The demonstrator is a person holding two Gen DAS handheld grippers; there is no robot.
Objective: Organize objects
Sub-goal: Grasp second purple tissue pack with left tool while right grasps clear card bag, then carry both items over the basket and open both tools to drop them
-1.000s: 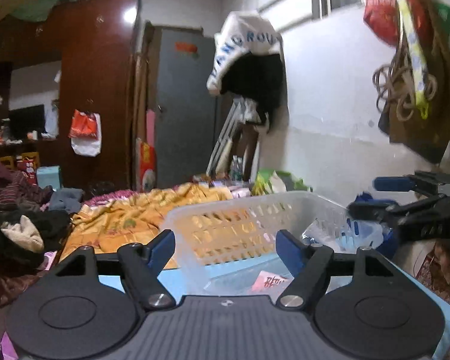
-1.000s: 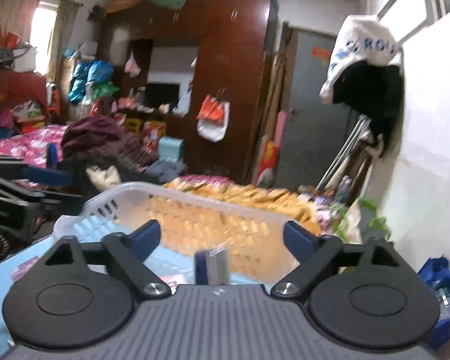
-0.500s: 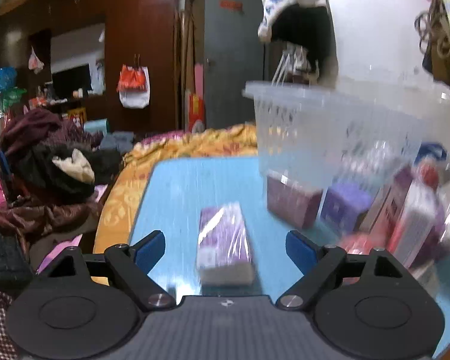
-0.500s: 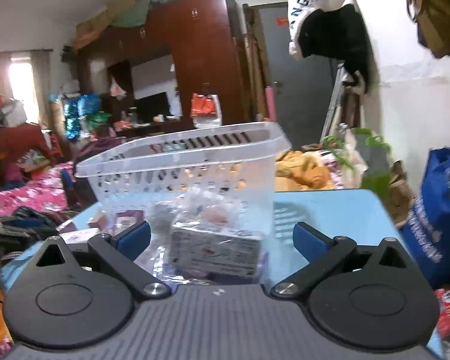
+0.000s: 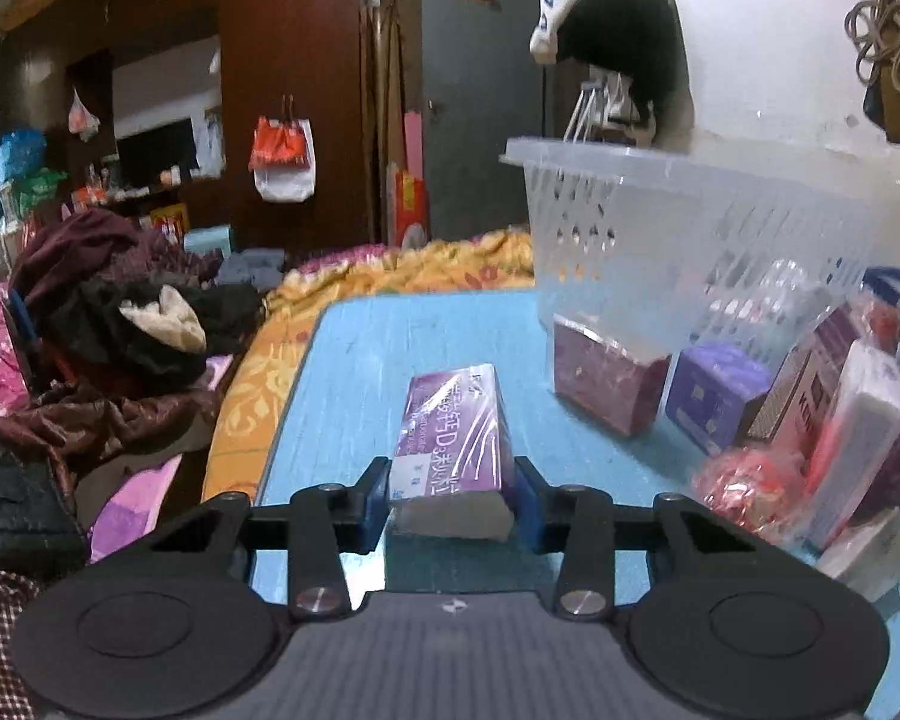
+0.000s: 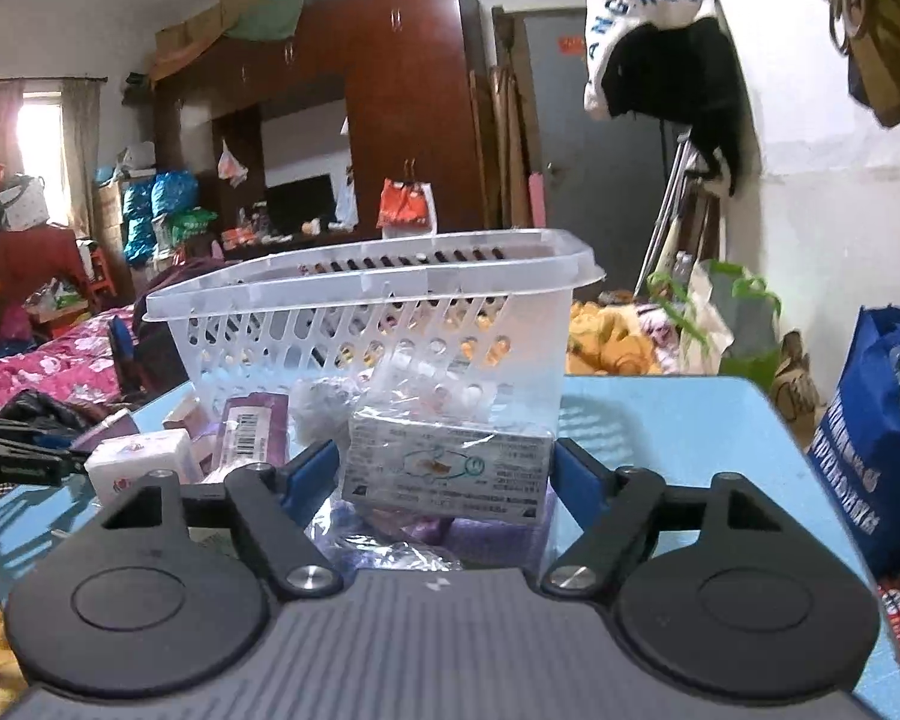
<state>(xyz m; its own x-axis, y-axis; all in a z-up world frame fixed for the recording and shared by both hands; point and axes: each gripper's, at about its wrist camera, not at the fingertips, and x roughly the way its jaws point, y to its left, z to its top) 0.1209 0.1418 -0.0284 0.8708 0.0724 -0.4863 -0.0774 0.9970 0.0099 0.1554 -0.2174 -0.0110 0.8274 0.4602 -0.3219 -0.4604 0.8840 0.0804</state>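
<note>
A purple box (image 5: 453, 420) in clear wrap lies lengthwise on the blue table (image 5: 390, 348). My left gripper (image 5: 450, 501) has its jaws closing, and both pads sit against the sides of the box's near end. In the right wrist view a white printed box (image 6: 450, 468) in plastic wrap rests on a heap of packets in front of the clear plastic basket (image 6: 390, 300). My right gripper (image 6: 444, 468) is closing too, with its pads at the two ends of that box. The basket (image 5: 660, 228) stands at the right of the left wrist view.
A dark red box (image 5: 606, 384), a violet box (image 5: 714, 396) and several other packets crowd the table beside the basket. A blue bag (image 6: 870, 450) stands off the table's right side. A bed piled with clothes (image 5: 120, 330) lies to the left.
Both grippers dropped from above the basket down to table level. Their jaws, wide half a second ago, have closed in on the purple box and the white box.
</note>
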